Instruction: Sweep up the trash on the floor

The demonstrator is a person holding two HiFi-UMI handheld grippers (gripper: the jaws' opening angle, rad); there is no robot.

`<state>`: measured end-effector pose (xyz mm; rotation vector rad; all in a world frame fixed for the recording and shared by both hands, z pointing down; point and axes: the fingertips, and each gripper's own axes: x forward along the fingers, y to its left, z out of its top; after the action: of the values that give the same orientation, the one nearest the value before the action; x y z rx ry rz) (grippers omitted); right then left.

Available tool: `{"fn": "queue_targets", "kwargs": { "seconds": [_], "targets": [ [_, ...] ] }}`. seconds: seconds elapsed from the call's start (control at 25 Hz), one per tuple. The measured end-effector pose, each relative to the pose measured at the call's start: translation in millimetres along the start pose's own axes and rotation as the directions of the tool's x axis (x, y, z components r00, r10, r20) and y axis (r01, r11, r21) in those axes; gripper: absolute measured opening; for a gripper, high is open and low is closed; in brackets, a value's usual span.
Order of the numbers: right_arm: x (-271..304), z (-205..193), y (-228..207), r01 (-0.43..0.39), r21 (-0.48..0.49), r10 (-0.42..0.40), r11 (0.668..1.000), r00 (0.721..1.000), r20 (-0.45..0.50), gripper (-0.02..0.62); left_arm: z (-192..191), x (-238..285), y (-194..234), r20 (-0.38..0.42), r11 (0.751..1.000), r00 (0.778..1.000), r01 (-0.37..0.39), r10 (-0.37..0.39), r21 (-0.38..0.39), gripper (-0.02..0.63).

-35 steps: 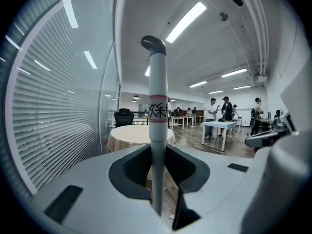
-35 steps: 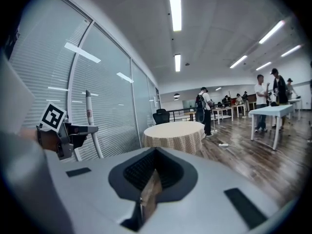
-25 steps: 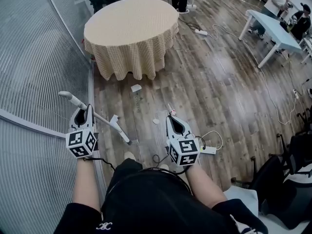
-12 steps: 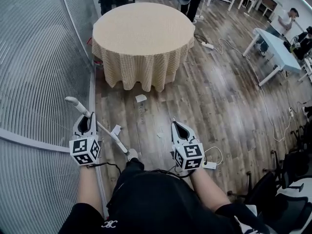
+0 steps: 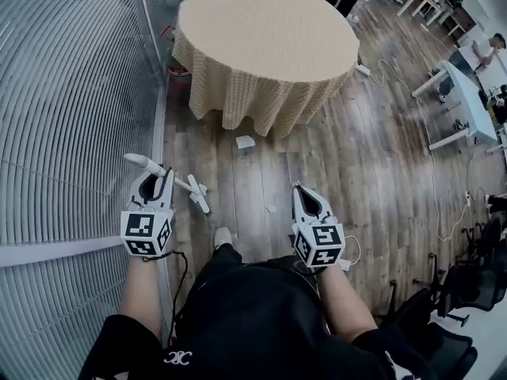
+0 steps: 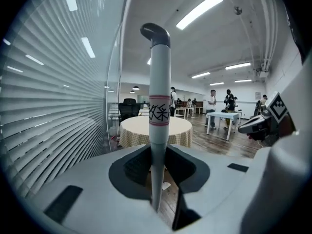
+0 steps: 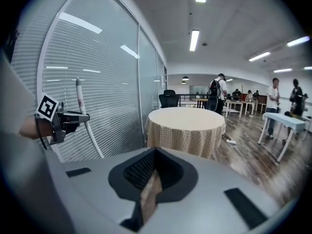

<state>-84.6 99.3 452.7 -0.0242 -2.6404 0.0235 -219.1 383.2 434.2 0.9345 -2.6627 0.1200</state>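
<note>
Advancing: left gripper jaws clamped on broom handle, right gripper jaws closed empty, paper scrap now nearer; sweeping pending.

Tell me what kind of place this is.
Most likely an open-plan office or work hall: a glass wall with blinds, white desks with people standing near them, office chairs and strip lights overhead. The round table with a checked cloth is less typical of an office.
</note>
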Motion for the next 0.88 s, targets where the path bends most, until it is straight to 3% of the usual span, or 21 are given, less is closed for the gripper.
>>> {"fn": "queue_targets", "kwargs": {
  "seconds": [0.12, 0.24, 0.4, 0.64, 0.88],
  "targets": [
    [15, 5, 1, 0.015, 0.029, -0.014, 0.999, 1.000, -0.009, 0.014, -13, 15, 15, -0.032, 0.998, 0.999, 0.022, -0.020, 0.065, 0.086],
    [25, 1, -2, 0.026, 0.032, -0.024, 0.999, 0.999, -0.039, 0.014, -21, 23, 31, -0.028, 0.990, 1.000, -0.010, 0.014, 0.137, 0.086],
    [28, 7, -5, 0.039, -0.004, -0.039, 0.999, 0.998, -0.052, 0.014, -51, 31, 49, -0.072, 0.986, 0.996, -0.035, 0.048, 0.160, 0.086],
    [30, -1, -5, 0.054, 0.002, -0.054, 0.999, 0.994, -0.092, 0.014, -96, 48, 58, -0.172, 0.961, 0.985, 0.024, 0.025, 0.277, 0.086],
    [33, -17, -1, 0.067, 0.026, -0.062, 0.997, 0.988, -0.139, 0.014, -129, 69, 59, -0.230, 0.961, 0.973, 0.060, 0.004, 0.270, 0.086]
  ]
}}
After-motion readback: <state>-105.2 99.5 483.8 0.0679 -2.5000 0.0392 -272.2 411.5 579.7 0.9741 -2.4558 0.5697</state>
